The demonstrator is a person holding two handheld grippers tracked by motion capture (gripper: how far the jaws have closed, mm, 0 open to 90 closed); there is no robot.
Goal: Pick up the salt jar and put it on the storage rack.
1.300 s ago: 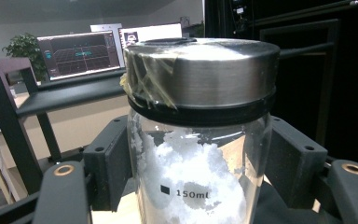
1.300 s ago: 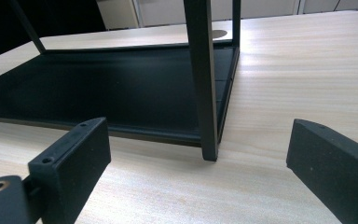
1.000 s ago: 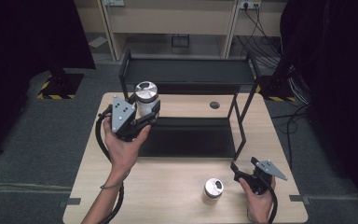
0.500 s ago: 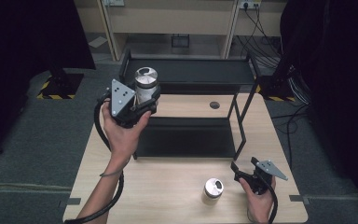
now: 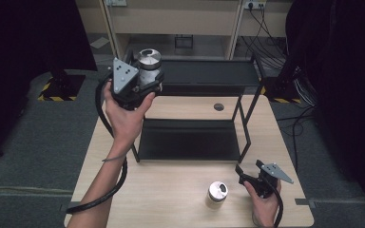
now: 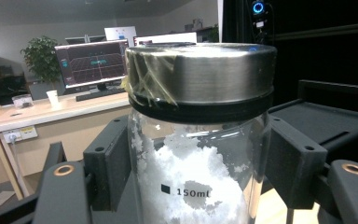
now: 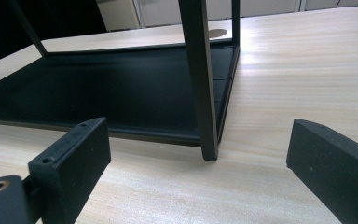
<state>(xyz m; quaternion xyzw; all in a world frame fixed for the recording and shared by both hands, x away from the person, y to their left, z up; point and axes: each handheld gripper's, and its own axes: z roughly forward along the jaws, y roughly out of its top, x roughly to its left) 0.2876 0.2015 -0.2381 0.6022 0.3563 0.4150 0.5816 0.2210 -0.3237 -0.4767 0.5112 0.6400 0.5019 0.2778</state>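
Left gripper (image 5: 145, 83) is held up in the person's left hand (image 5: 126, 114) at the upper left of the high view, level with the left end of the top tier of the black two-tier rack (image 5: 204, 73). Its fingers (image 6: 107, 158) are pinching a glass jar (image 6: 200, 177) on both sides of the glass body, just below the lid. The jar is upright and clear of the desk (image 5: 180, 190). It carries a metal lid (image 6: 200, 79) with a patch of clear tape at one edge, a black band under the lid, white granular contents, and a "150ml" marking on the glass. In the high view the lid (image 5: 149, 57) sits above the gripper body, beside the grey three-cornered plate.

Right gripper (image 5: 247, 175) rests low at the near right of the desk in the person's right hand (image 5: 264, 199). Its fingers (image 7: 72, 154) are spread wide with nothing between them. They face the front right leg of the rack (image 7: 200, 79) and the lower tier (image 7: 102, 84), which lies flat on the desk.

A second jar (image 5: 216, 194) with a metal lid stands upright on the desk, just left of the right gripper and apart from its fingers, in front of the rack
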